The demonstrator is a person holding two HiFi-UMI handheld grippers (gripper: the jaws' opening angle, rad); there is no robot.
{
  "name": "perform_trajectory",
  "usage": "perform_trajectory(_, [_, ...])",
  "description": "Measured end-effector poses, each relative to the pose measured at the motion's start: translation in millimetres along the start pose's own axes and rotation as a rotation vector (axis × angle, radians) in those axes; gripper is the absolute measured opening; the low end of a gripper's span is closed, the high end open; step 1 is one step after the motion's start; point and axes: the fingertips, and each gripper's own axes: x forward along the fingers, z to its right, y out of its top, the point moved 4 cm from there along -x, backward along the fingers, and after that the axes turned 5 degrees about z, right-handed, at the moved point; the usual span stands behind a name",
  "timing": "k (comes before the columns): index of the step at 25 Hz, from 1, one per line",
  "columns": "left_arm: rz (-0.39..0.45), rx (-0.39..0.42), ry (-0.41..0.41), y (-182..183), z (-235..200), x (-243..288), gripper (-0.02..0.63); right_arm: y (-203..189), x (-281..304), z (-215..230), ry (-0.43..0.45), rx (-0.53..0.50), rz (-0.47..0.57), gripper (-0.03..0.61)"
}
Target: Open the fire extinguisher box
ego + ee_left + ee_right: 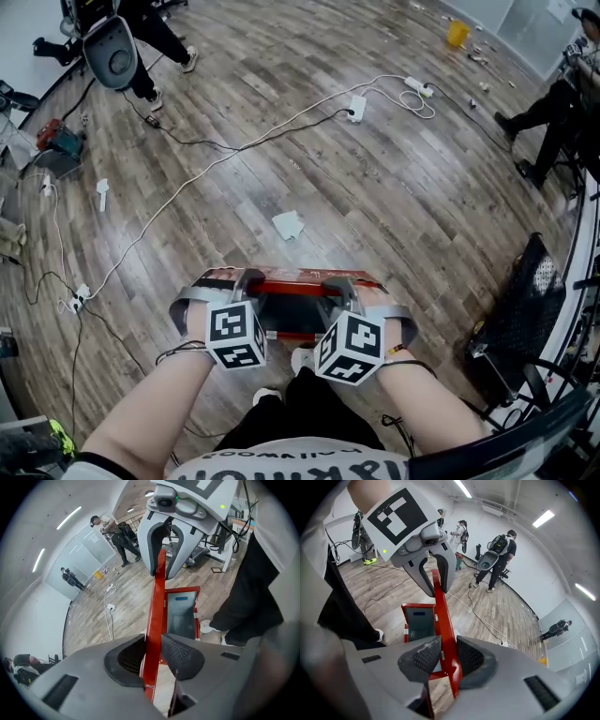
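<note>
Nearest the head camera, the person's two forearms (155,408) reach forward and down over a wood-plank floor (394,187). Each hand carries a gripper topped by a black-and-white marker cube. Watching remotely, I read the scene from left to right.

At far left a small red and teal tool (58,139) lies on the floor, and a person in dark trousers (155,33) stands at the top left.

The left gripper (246,279) points steeply down. Its own view shows both ribbed pads pressed against the red lid (157,597), one on each face, so it is clamped on the lid's upper edge.

The fire extinguisher box (292,321) lies on the floor just ahead of the person's white shoe (302,359). Its lid stands raised on edge, and both gripper views look past it into the grey interior. Beyond the box a crumpled scrap of paper (289,225) lies alone, and farther off is a white power strip (356,108).

The right gripper (339,284) holds the same lid edge just to the right of the left one, with its pads closed on the red panel from both sides.

At far right a black mesh panel (527,300) sits near the floor's edge, and another person (548,112) stands at the upper right.
</note>
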Motion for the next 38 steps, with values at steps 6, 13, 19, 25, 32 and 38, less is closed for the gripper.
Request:
perform_trajectory(6, [-0.018, -0.005, 0.03, 5, -16, 7, 0.104, -2, 3, 17, -0.003, -0.023, 0.019, 0.095])
perform_trajectory(13, [0.005, -0.047, 0.071, 1, -32, 11, 0.104, 3, 9, 29, -0.037, -0.028, 0.031, 0.074])
perform_trajectory(19, [0.037, -0.063, 0.073, -1, -51, 18, 0.104, 5, 17, 46, -0.077, 0.038, 0.028, 0.067])
perform_trajectory(25, [0.09, -0.069, 0.073, -4, -62, 24, 0.104, 6, 26, 55, -0.106, 0.077, -0.004, 0.065])
perform_trajectory(32, [0.093, -0.068, 0.06, -6, -75, 35, 0.104, 7, 37, 67, -0.131, 0.084, -0.055, 0.066])
perform_trajectory(38, [0.142, -0.063, 0.03, -12, -91, 44, 0.101, 9, 50, 82, -0.142, 0.134, -0.09, 0.066])
